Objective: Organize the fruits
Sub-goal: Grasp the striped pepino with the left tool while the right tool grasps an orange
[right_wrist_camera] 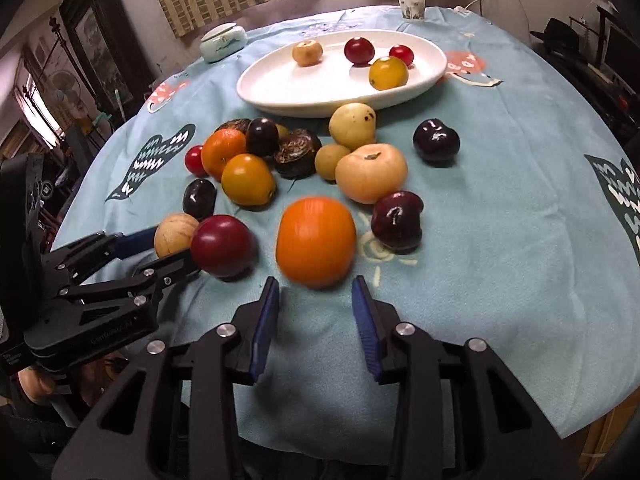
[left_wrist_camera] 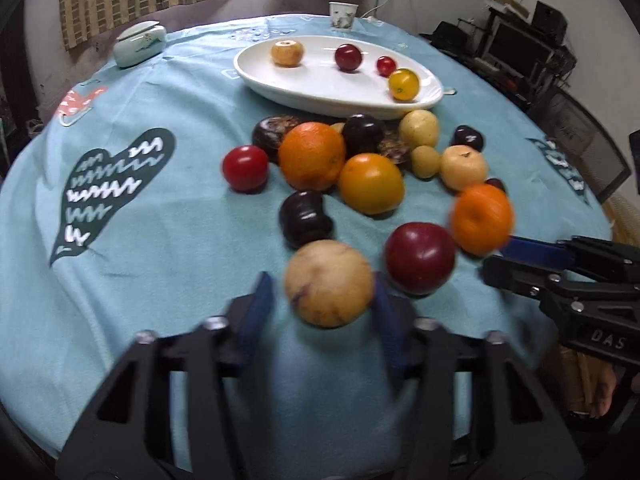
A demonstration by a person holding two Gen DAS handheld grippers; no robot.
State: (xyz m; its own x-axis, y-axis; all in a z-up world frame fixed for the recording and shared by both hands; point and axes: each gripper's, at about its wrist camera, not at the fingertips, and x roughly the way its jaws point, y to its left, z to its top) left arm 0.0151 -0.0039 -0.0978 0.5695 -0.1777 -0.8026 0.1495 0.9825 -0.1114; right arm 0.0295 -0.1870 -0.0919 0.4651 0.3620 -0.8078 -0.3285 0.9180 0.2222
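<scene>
Writing: white raised letters "DAS" on the black body of the right gripper (left_wrist_camera: 508, 254), read in the left wrist view; a grey word on the side of the left gripper (right_wrist_camera: 170, 246) is too blurred to read.
Left gripper: black frame, blue ribbed pads; jaws spread around the tan fruit (left_wrist_camera: 329, 283), one pad at each side; whether they press on it I cannot tell.
Tan fruit: round, matte, beige skin with brown flecks; near edge of the pile, just beside the dark red plum (left_wrist_camera: 420, 258).
Right gripper: same build; jaws apart, holding nothing, tips just short of the mandarin (right_wrist_camera: 316, 241).
Mandarin: bright orange, slightly flattened, dimpled skin, blurred; on the cloth between the dark red plum and a purple plum (right_wrist_camera: 397, 220).
Pile: oranges, yellow pears, dark plums, a red tomato (left_wrist_camera: 245, 168), two brown rough-skinned fruits, bunched in front of the dish.
Dish (left_wrist_camera: 280, 84): white glossy oval, holding four fruits, well apart.
Tablecloth (left_wrist_camera: 160, 240): pale teal fabric, creased, with dark green zigzag prints.
Far edge: patterned paper cup (left_wrist_camera: 342, 15), lidded pale ceramic jar (left_wrist_camera: 140, 45).
</scene>
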